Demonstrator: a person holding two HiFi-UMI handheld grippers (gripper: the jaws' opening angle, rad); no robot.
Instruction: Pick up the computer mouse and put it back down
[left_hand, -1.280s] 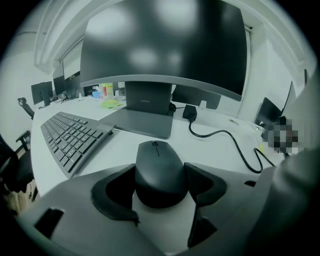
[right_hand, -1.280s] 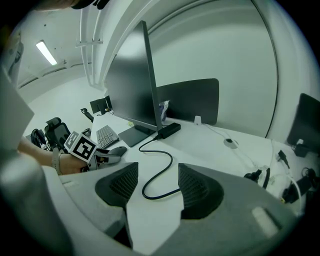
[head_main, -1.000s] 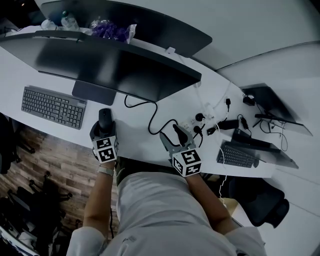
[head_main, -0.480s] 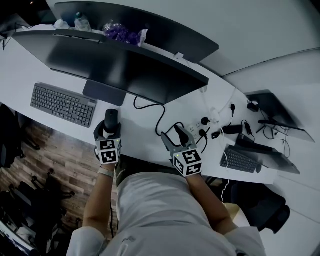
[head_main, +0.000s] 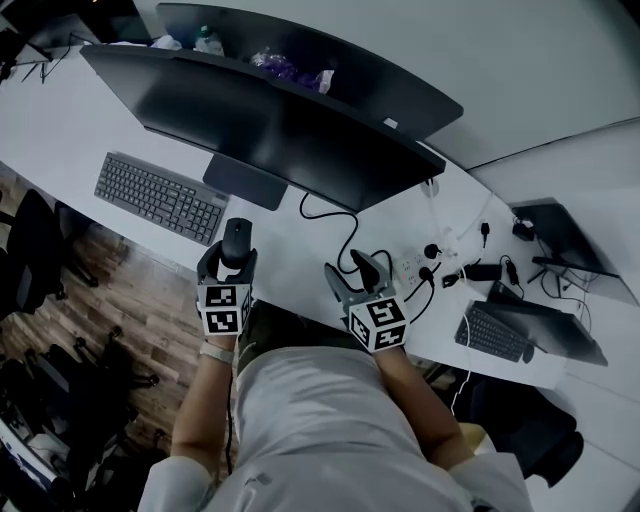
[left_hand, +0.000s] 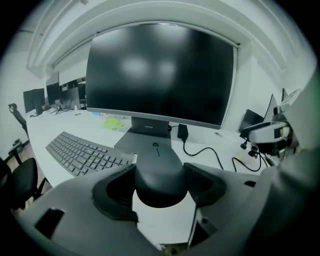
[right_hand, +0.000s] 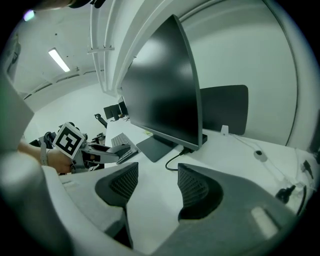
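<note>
Looking along the left gripper (left_hand: 160, 192), its jaws clamp the computer mouse (left_hand: 159, 170), half hidden in the head view. Meanwhile right gripper (right_hand: 152, 187) jaws sit apart, empty.

The mouse (left_hand: 160, 170) is smooth, matt dark plastic. The monitor (left_hand: 160, 75) screen is glossy, with soft reflections. The tabletop (head_main: 290, 255) is smooth white; the floor (head_main: 130, 300) past its near edge is wood plank. The right gripper (right_hand: 152, 187) has ribbed, matt black pads (right_hand: 192, 190).
</note>
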